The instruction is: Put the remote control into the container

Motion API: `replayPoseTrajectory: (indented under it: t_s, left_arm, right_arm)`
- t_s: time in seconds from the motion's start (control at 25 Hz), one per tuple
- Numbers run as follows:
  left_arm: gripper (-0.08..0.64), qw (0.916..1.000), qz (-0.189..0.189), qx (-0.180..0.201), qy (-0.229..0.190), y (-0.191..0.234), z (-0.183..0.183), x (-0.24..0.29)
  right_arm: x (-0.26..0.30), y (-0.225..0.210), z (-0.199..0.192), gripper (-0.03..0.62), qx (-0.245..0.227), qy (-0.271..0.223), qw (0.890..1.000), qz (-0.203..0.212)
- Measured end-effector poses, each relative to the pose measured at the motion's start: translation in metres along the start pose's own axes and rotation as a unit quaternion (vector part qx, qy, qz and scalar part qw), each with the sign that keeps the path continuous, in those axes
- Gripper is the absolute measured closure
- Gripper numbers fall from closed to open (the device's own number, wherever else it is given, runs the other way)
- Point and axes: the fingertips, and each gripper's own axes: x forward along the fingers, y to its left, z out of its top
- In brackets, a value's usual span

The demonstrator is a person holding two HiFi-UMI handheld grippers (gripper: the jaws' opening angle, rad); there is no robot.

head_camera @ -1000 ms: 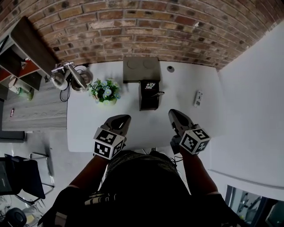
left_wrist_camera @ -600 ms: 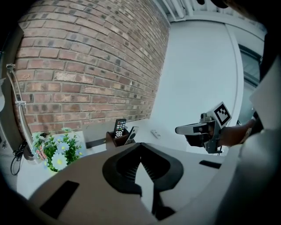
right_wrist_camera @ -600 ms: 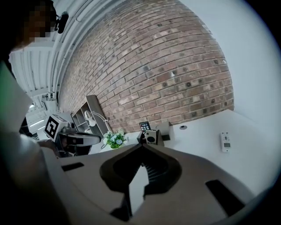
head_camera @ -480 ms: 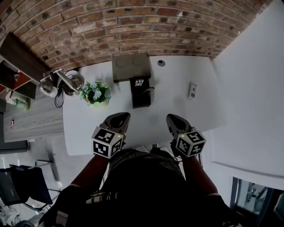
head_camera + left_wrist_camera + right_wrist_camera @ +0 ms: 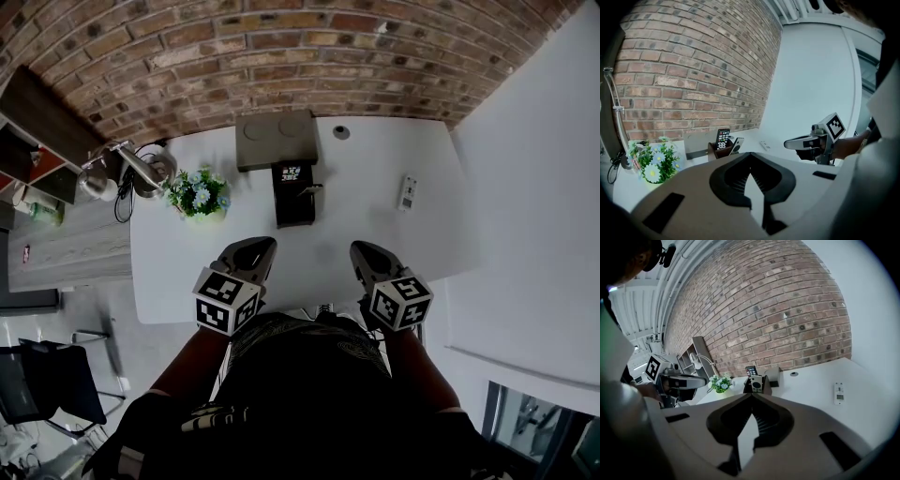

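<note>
Over the last second the whole head view has slid a little, so the brick wall (image 5: 281, 56) and the white table (image 5: 319, 248) sit slightly differently in frame, but nothing on the table has moved against anything else. I read that as my operator settling their stance, not starting the job. The wall is rough red-brown brick with pale mortar. The table is a smooth matte white slab with rounded corners. Both tools have stayed over the near edge. The left gripper (image 5: 258, 247) and the right gripper (image 5: 361, 248) each have their ribbed dark pads closed together on nothing, as their own views show (grey moulded shells, each with a marker cube at the back). At 12 o'clock, against the wall, there's a flat grey block (image 5: 275, 141) with two faint circles on its top. Just in front of it stands the container (image 5: 293, 195), a dark upright box open at the top, already holding a black buttoned handset and a pale one leaning beside it. At 10 o'clock from the container is a small pot of white and blue flowers (image 5: 197, 197), soft and leafy. The remote control (image 5: 406, 192) lies flat at about 1 o'clock from the right gripper, well apart from the container. It is a slim white plastic bar with a tiny display, so the task is not yet begun. I judge the right tool must open before reaching for it.
</note>
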Motion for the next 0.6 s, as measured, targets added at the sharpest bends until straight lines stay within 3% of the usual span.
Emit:
replayPoseTrajectory:
  t_s: [0.24, 0.4, 0.6]
  left_arm:
    - [0.555, 0.9996, 0.011, 0.022, 0.011, -0.008, -0.007, 0.011]
    - [0.555, 0.9996, 0.023, -0.016, 0.011, -0.008, -0.010, 0.024]
    - [0.555, 0.9965, 0.032, -0.020, 0.074, -0.019, -0.032, 0.044]
  right_arm:
    - [0.004, -0.018, -0.003, 0.583, -0.009, 0.001, 1.000, -0.002]
    - [0.001, -0.071, -0.010, 0.581, -0.029, -0.003, 0.997, -0.076]
    - [0.006, -0.166, -0.036, 0.578, -0.023, 0.003, 0.985, -0.171]
